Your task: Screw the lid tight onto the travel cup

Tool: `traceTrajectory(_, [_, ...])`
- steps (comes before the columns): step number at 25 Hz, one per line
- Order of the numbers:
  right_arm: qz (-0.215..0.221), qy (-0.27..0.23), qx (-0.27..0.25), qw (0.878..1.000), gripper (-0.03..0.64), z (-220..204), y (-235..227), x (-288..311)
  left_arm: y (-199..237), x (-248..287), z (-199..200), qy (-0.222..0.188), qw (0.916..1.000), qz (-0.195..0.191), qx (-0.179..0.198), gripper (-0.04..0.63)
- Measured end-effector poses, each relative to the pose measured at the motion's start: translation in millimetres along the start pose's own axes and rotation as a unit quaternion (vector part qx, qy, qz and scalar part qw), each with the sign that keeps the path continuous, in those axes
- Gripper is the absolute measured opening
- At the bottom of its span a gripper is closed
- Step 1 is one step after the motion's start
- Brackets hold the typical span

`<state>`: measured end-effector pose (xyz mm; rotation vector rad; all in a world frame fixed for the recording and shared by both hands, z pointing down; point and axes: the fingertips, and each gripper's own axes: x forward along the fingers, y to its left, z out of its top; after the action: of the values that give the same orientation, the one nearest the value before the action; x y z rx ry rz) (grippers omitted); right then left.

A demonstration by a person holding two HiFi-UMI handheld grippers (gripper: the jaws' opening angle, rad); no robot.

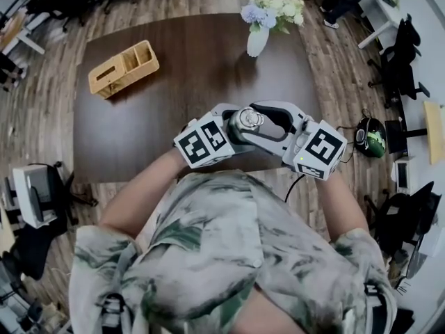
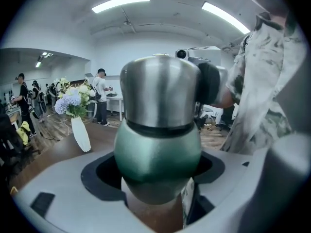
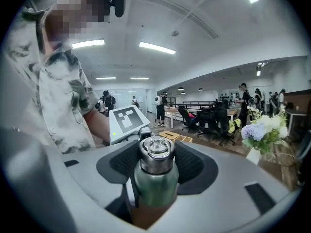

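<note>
**Position of the work.** The travel cup (image 2: pixel 158 152) is held clear of the desk (image 1: pixel 139 131), above its near edge and right of that edge's middle. It stands roughly upright, with the steel lid (image 3: pixel 157 149) on top. The person's torso is directly behind the near edge.

**Left gripper** (image 2: pixel 158 174). It is clamped on the cup's green body. The body fills the space between the black pads (image 2: pixel 99 174). The steel lid rises above the jaws.

**Right gripper** (image 3: pixel 158 165). It approaches from the opposite side, and its jaws enclose the lid. In the right gripper view the textured pads (image 3: pixel 192 161) meet the lid on both sides and no gap shows, so it reads as gripping the lid. The left gripper's marker cube (image 3: pixel 127 120) sits just beyond the cup.

**Clearances.**
- A wooden box (image 1: pixel 124 68) stands near the far left corner, well apart from both grippers.
- A white vase (image 1: pixel 258 40) of flowers (image 1: pixel 274 9) stands at the far edge, right of centre. Beyond the cup it is the nearest thing on the desk, but it is also well apart.
- Bare desk surface lies between the grippers and these two items.
- The right edge of the desk is near the right gripper's marker cube (image 1: pixel 318 148).
- Off the desk, office chairs (image 1: pixel 407 54) stand on the wooden floor to the right.
- People stand in the room's background.
</note>
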<state>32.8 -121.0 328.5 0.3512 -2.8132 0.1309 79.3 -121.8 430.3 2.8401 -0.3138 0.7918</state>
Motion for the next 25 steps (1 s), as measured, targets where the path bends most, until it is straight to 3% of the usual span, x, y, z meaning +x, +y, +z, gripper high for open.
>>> traceTrajectory(7, [-0.078,0.007,0.033,0.996,0.25,-11,-11,11,17,1,-15,0.017,0.9976,0.06,-0.029,0.394])
traceTrajectory(11, [-0.092,0.003,0.038,0.995,0.253,-14,-11,14,20,1,-20,0.028,0.9969,0.068,-0.029,0.394])
traceTrajectory(17, [-0.034,0.006,0.019,0.999,0.295,-13,-3,10,14,-4,-18,0.018,0.9985,0.045,-0.024,0.394])
traceTrajectory(25, [0.061,0.031,-0.034,0.997,0.295,-7,9,6,-6,-7,-10,0.012,0.9995,-0.019,0.02,0.394])
